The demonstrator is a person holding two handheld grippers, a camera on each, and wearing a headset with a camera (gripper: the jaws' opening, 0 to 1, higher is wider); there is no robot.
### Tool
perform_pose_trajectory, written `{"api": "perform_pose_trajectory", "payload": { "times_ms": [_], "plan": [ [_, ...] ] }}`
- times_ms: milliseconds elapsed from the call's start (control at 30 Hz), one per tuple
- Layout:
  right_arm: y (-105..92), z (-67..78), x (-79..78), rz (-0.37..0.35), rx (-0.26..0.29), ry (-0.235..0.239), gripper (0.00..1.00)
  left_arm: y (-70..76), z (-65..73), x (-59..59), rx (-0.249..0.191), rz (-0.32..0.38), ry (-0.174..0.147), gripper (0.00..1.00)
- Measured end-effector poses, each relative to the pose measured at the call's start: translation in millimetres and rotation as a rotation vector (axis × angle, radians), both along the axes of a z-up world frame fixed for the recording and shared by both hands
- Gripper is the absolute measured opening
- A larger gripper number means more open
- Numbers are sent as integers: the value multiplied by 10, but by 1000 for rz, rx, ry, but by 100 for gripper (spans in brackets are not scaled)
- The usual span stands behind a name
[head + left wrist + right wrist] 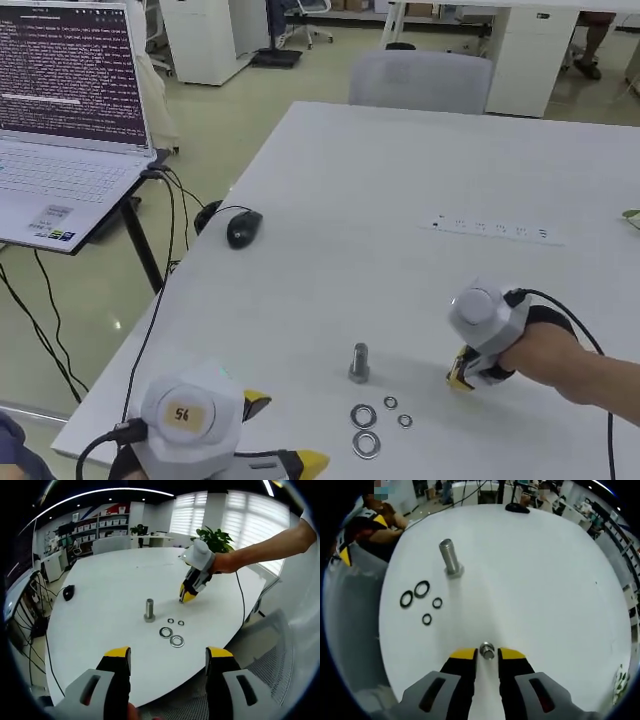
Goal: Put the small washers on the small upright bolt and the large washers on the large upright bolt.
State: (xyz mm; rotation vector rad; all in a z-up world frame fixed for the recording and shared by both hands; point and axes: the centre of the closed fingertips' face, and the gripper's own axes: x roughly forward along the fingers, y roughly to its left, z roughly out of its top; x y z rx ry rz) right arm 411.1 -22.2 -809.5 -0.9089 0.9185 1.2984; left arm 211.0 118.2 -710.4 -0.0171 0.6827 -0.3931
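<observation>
Grey left gripper (283, 432) marked 56, yellow-tipped jaws, black cable (98, 440).

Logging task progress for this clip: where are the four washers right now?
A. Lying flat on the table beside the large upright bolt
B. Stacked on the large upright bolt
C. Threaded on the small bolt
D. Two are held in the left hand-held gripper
A: the two large washers and two small washers all lie flat on the table next to the large bolt, whose shaft is bare.
</observation>
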Motion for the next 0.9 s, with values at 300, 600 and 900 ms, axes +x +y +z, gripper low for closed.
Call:
{"api": "perform_pose_trajectory", "payload": {
  "times_ms": [300,600,900],
  "plan": [
    [-147,166,3,-39,33,-25,23,3,-9,-5,-8,9,-5,60],
    [-455,46,-67,-161,21,11,22,-4,6,-16,-7,1,-9,60],
    [-601,-83,-275,-187,9,41,22,15,18,-47,-6,1,-11,60]
  ]
}}
